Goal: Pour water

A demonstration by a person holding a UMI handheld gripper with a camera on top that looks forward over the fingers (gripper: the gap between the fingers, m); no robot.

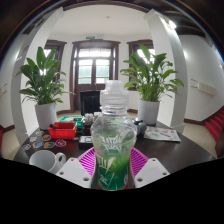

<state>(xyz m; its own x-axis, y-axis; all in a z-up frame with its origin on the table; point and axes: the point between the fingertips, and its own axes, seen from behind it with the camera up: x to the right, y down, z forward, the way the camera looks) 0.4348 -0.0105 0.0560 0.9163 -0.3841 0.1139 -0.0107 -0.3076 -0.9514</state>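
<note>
Tongs (113, 166) pinching a clear plastic bottle (113, 140), both pink pads (88, 161) pressed against its lower sides. Bottle upright, white cap (115, 89) on top, a greenish label low on the body, held close over the near edge of the dark tabletop (185, 150); whether lifted clear or resting on it, cannot tell, since the base sits hidden between the tongs. Cap apparently on, though hard to confirm at this closeness. Just left of the bottle, by the near edge, a white mug (46, 159), the likely target for the water. Farther back toward the left edge, a red basket (64, 129) among small cluttered items too small to name; toward the right edge, something flat like a book or tray (163, 133). Beyond the far edge, two large potted plants (44, 88) in white pots flanking a dark wooden door (96, 68). Step in hand, by judgement: bottle grasped and carried, pouring not yet begun, no tilt showing. Next move likely calls for bringing the bottle mouth over the mug and tipping slowly, provided the cap is off; with the cap on, no water can leave. Firm squeeze needed, since thin plastic may buckle or slip while tilted.
</note>
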